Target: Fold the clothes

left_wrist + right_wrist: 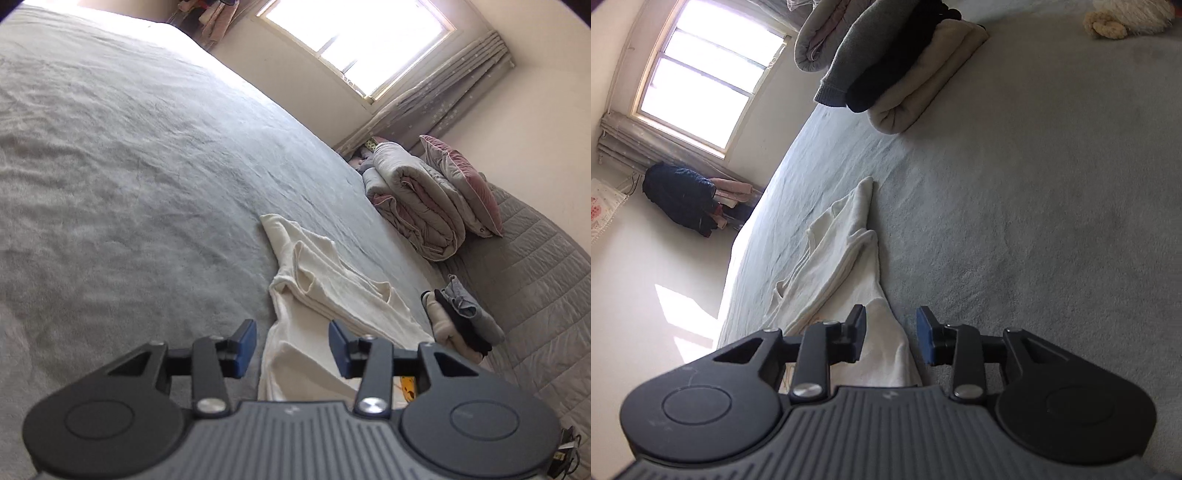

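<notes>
A cream garment (332,295) lies partly folded on the grey bed (129,166), with layers doubled over along its length and one narrow end pointing away up the bed. In the right wrist view the same garment (846,258) runs as a long strip from the gripper toward the far bed edge.

The left gripper (292,349) is spread wide, its blue pads (246,347) apart with nothing between them; it hangs over the near end of the garment, and contact with the cloth cannot be confirmed. The right gripper (891,338) is likewise spread, empty, positioned over the garment's near edge where cloth meets the bed (1034,221).

Near the garment, toward the bed's side, sits a stack of folded clothes (461,317): cream at the bottom, black in the middle, grey on top. The right wrist view shows this stack (905,62) well beyond the garment's tip. Further off, a rolled duvet (417,199) rests against a pink-edged pillow (465,181). A window (362,40) with curtains (450,92) occupies the far wall. Dark clothing (679,195) hangs below the window (701,74) in the right wrist view.
</notes>
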`<action>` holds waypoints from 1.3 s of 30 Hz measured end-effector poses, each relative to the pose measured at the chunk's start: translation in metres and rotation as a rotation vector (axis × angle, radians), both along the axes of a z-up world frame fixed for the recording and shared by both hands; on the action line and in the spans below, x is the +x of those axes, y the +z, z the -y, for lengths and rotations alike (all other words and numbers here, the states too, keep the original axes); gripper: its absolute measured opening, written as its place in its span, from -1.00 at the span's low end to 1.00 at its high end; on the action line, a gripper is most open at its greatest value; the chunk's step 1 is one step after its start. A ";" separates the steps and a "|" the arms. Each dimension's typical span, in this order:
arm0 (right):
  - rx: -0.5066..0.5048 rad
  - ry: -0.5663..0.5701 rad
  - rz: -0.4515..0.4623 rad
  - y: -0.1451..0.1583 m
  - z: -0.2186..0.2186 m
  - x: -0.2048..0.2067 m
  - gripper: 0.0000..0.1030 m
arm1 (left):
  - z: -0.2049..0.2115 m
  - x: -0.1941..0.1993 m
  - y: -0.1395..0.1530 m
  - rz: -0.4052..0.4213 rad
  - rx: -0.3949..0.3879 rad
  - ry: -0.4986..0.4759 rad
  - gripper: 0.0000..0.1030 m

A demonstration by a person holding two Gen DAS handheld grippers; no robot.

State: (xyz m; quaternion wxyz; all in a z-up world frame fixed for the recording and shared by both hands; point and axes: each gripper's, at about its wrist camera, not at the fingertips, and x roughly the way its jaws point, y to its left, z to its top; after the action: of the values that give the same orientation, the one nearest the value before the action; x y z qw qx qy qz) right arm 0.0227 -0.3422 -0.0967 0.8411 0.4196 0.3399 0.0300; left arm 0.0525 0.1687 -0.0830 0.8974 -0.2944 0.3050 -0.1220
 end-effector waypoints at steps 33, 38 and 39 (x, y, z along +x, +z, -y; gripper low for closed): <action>-1.164 0.304 0.245 -0.015 -0.137 -0.001 -0.67 | 0.100 -0.024 -0.002 0.236 0.822 -0.177 -0.70; -1.212 0.314 0.254 -0.017 -0.143 0.000 -0.67 | 0.115 -0.031 -0.005 0.289 0.909 -0.232 -0.69; -1.218 0.318 0.256 -0.018 -0.143 0.000 -0.67 | 0.118 -0.033 -0.007 0.297 0.933 -0.239 -0.69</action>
State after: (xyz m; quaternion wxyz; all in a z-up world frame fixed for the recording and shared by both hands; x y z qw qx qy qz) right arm 0.0227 -0.1989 -0.1143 0.9480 -0.1955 0.2509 0.0057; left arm 0.0198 0.0502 -0.0895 0.9470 0.1956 0.2274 -0.1152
